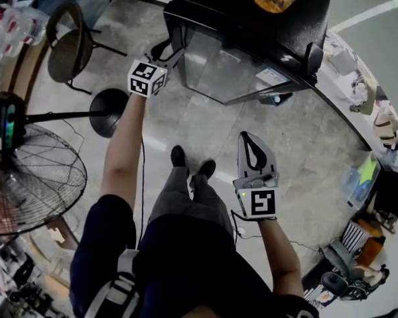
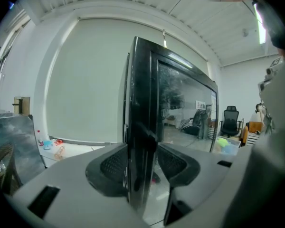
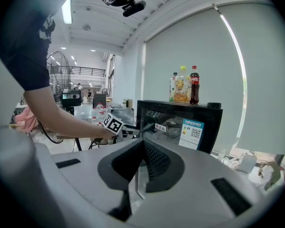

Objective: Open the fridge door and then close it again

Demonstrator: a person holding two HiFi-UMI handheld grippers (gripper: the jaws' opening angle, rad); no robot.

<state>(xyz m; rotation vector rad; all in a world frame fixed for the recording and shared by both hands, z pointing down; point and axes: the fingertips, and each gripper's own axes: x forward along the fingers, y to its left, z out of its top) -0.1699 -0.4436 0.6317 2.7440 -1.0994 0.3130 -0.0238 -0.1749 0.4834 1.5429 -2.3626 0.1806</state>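
The black fridge (image 1: 252,18) stands ahead of me, its glass door (image 1: 225,68) facing me and looking closed against the cabinet. My left gripper (image 1: 174,53) reaches the door's left edge. In the left gripper view the black door edge (image 2: 142,103) runs upright between the two pads (image 2: 109,167), which both lie against it. My right gripper (image 1: 247,138) hangs lower in mid-air in front of the fridge, shut and with nothing in it. In the right gripper view its closed jaws (image 3: 141,148) point at the fridge front (image 3: 180,122), and the left arm is seen reaching the door.
Bottles (image 3: 184,84) stand on the fridge top. A floor fan (image 1: 26,171), a chair (image 1: 69,45) and a round stand base (image 1: 109,111) are at the left. The person's feet (image 1: 192,164) stand below the fridge. Cluttered shelves (image 1: 378,124) line the right side.
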